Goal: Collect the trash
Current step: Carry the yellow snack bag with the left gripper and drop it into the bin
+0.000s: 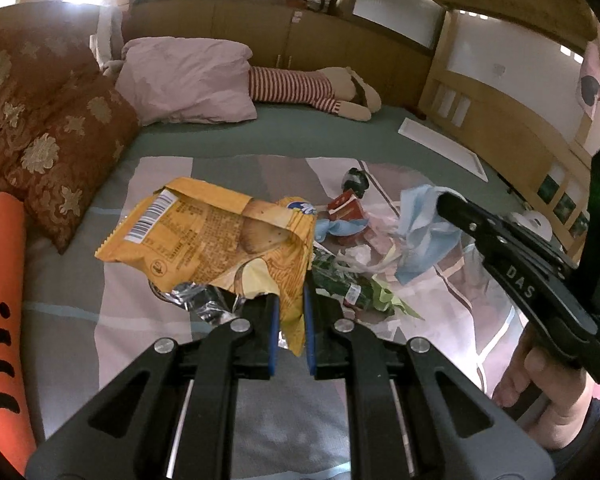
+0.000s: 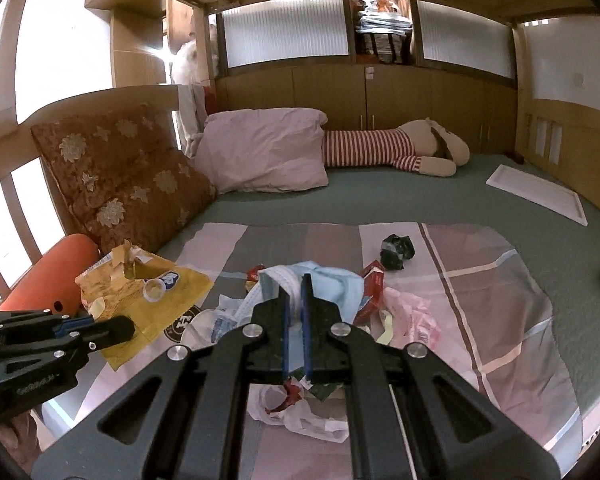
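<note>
My left gripper (image 1: 291,312) is shut on a torn yellow snack bag (image 1: 220,236) and holds it above the bed; the bag also shows in the right wrist view (image 2: 140,292). My right gripper (image 2: 295,292) is shut on a light blue face mask (image 2: 324,284), also seen in the left wrist view (image 1: 424,236). Under and around them lies a trash pile: a red carton (image 2: 374,284), a pink plastic bag (image 2: 414,312), a white plastic bag (image 2: 300,416), a green wrapper (image 1: 344,280) and a dark crumpled wad (image 2: 396,252).
The patchwork blanket (image 2: 480,300) covers a green mattress (image 2: 420,200). Brown floral cushions (image 2: 128,184), an orange bolster (image 2: 48,276), a pink pillow (image 2: 268,152) and a striped plush toy (image 2: 400,148) lie at the left and back. A white board (image 2: 540,196) lies right.
</note>
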Demonstrator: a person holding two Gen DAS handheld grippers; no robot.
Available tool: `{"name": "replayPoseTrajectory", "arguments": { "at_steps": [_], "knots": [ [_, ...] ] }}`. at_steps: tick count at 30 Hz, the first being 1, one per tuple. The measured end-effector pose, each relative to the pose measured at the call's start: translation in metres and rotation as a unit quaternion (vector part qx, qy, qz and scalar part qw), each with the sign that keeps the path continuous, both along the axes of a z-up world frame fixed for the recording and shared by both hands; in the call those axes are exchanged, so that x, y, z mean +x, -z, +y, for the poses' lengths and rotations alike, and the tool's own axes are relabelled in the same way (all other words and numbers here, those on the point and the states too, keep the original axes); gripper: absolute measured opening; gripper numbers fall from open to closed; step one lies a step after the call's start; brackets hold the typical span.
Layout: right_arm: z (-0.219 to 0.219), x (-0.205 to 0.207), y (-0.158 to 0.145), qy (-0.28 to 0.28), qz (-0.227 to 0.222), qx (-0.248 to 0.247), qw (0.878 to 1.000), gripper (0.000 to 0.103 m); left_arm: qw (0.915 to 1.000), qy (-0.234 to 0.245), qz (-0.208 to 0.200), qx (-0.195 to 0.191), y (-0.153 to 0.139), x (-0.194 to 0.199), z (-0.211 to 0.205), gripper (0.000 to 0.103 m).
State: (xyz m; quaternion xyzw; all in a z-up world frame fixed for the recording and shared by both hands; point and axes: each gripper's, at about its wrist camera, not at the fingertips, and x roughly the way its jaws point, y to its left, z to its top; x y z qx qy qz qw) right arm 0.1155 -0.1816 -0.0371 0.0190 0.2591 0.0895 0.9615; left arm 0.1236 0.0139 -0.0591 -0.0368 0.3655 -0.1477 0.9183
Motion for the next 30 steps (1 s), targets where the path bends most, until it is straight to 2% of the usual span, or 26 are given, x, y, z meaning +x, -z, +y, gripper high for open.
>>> {"name": "replayPoseTrajectory", "arguments": {
  "at_steps": [6, 25, 30],
  "knots": [
    [-0.002, 0.004, 0.008, 0.003, 0.012, -0.002, 1.000, 0.006, 1.0000, -0.001, 0.003, 0.000, 0.001, 0.002, -0.001, 0.011],
    [-0.005, 0.003, 0.008, 0.006, 0.007, -0.005, 1.000, 0.006, 1.0000, -0.001, 0.003, 0.007, 0.004, 0.004, 0.000, 0.011],
    [-0.035, -0.031, -0.012, 0.029, -0.015, 0.017, 0.999, 0.006, 0.9997, 0.020, 0.008, -0.011, 0.003, 0.002, -0.014, 0.011]
  ]
}}
